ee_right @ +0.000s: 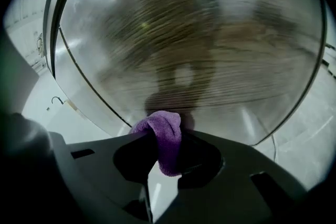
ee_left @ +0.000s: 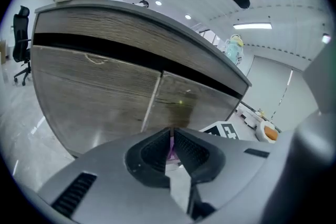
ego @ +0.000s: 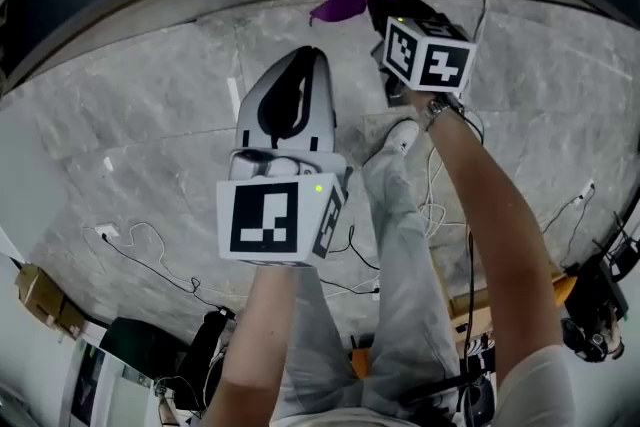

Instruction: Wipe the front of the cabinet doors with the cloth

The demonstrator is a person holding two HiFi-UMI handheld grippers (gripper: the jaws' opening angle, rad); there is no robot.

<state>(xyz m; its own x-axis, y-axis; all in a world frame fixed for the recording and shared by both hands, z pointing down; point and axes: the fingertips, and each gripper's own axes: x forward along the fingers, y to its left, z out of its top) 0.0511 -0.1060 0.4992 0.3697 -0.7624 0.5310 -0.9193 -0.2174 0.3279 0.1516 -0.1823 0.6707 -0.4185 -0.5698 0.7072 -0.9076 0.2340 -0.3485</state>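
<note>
Pinching the cloth (ee_right: 166, 150) at lower centre in the right gripper (ee_right: 167, 136), wad poking forward to meet the cabinet door (ee_right: 189, 44) above with fabric first; holding the left gripper (ee_left: 172, 138) back, jaws pressed together.

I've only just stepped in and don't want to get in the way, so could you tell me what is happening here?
A person holds a pair of tongs in each hand, facing a wood-grain cabinet. The right tongs are clamped on a purple cloth, held close to a door front; whether it touches yet is unclear. The left tongs are shut and empty, held back from the cabinet.
</note>
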